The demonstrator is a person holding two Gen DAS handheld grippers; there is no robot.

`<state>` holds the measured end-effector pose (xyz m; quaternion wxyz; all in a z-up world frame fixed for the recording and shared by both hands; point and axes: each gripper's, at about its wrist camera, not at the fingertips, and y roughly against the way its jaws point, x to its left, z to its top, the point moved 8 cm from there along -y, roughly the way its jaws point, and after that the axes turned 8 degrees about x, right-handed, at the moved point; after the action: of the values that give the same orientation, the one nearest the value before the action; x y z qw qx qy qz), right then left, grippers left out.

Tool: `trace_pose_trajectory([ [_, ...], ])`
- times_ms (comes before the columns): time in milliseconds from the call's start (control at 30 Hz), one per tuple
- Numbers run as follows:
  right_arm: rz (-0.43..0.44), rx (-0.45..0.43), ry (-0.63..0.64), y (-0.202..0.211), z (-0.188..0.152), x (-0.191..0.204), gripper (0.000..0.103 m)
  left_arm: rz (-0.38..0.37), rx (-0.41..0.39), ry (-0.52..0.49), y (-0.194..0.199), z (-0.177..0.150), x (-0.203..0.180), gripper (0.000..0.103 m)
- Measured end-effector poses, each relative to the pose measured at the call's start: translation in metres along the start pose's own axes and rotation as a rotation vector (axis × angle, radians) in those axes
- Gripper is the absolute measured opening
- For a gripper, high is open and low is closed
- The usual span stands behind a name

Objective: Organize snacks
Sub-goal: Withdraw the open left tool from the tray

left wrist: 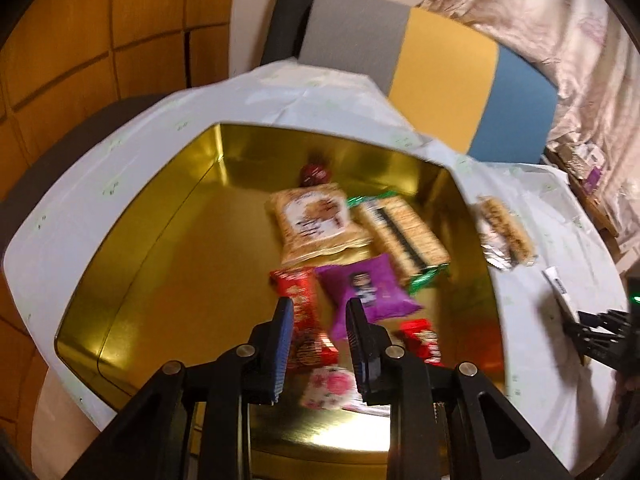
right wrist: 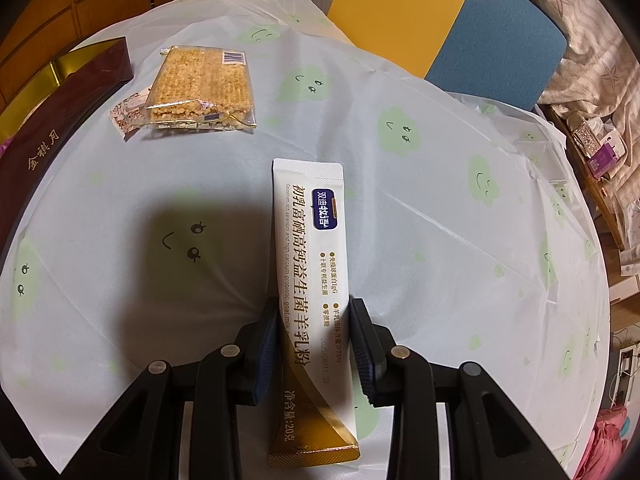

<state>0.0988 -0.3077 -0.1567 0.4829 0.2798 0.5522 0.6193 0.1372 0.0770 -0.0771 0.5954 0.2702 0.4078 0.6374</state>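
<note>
A gold tin point(left wrist: 160, 216) holds several snack packs: a cereal bar bag point(left wrist: 316, 220), a green-edged bar point(left wrist: 400, 236), a purple pack point(left wrist: 368, 288) and red packs point(left wrist: 300, 300). My left gripper point(left wrist: 318, 312) hovers open and empty above them. In the right wrist view a white goat-milk powder stick point(right wrist: 308, 240) lies on the table. My right gripper point(right wrist: 314, 320) is open, with its fingers either side of the stick. A clear-wrapped grain bar point(right wrist: 204, 84) lies farther left, also in the left wrist view point(left wrist: 504, 232).
The round table wears a pale cloth with green smiley clouds point(right wrist: 440, 200). The tin's dark red wall point(right wrist: 60, 120) shows at the left. A grey, yellow and blue chair back point(right wrist: 460, 12) stands behind the table. Clutter point(right wrist: 600, 144) sits on the right.
</note>
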Motion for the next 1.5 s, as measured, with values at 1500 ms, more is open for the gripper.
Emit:
trace_pose_trajectory([
  [1500, -0.020, -0.005, 0.027, 0.002, -0.001, 0.002, 0.033, -0.297, 0.116, -0.634, 0.003, -0.129, -0.201, 0.030],
])
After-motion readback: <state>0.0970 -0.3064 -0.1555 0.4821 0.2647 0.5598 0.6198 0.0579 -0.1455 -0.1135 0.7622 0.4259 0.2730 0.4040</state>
